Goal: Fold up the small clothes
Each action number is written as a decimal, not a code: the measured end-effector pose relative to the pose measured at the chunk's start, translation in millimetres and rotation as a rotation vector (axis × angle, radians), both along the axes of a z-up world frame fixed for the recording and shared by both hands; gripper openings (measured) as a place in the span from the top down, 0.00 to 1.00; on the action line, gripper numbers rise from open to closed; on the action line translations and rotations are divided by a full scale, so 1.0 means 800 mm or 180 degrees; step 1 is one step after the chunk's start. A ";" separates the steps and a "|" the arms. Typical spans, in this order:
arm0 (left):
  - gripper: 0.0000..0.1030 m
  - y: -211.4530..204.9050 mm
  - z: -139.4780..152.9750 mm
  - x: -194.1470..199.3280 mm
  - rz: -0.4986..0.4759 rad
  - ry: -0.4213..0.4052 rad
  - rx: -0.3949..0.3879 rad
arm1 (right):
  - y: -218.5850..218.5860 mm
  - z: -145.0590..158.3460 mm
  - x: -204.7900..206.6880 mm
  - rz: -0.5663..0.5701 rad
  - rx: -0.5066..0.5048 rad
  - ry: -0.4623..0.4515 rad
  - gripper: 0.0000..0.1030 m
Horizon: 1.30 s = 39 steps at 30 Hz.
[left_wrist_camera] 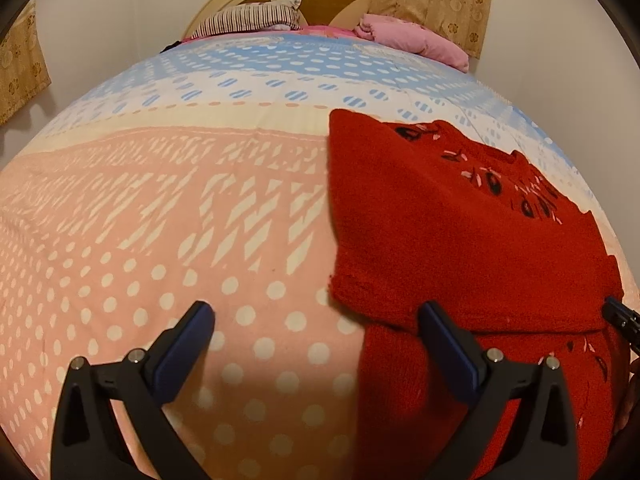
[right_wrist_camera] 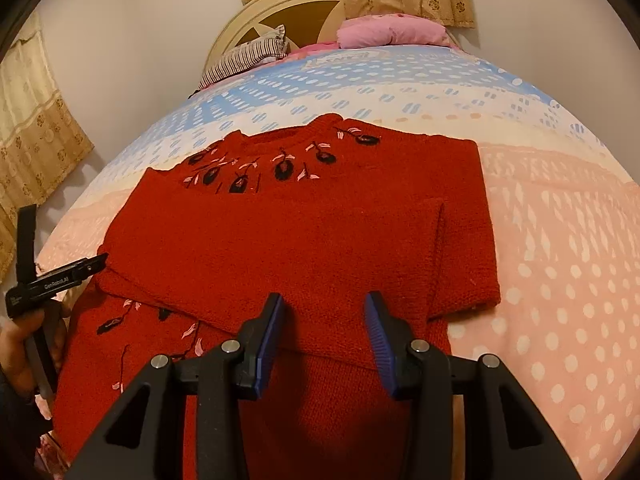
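A small red knitted sweater with black and pink embroidery near the collar lies flat on the bed, both sleeves folded in across the body. It also shows in the left wrist view, at the right. My left gripper is open and empty, hovering over the bedspread by the sweater's left edge; its right finger is above the sweater's hem. My right gripper is open and empty, above the sweater's lower middle. Another gripper, held in a hand, shows at the left edge of the right wrist view.
The bedspread is pink, white and blue with dots and stripes. A striped pillow, a pink folded blanket and a cream headboard are at the far end. Patterned curtains hang by the walls.
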<state>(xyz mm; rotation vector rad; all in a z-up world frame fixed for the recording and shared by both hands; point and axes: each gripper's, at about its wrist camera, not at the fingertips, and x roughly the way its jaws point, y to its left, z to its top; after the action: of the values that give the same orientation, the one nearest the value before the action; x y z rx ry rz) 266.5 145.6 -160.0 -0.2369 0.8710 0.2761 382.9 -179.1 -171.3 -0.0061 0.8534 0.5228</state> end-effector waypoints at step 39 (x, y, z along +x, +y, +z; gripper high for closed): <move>0.00 -0.065 0.057 -0.119 -0.0612 -0.0295 0.0198 | 0.018 0.025 -0.108 0.0360 -0.0191 -0.0221 0.32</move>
<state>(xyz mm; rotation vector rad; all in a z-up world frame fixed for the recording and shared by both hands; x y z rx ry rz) 171.1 93.5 -114.0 -0.1062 0.7861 0.1120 296.7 -164.5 -151.3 -0.1274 0.8037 0.5994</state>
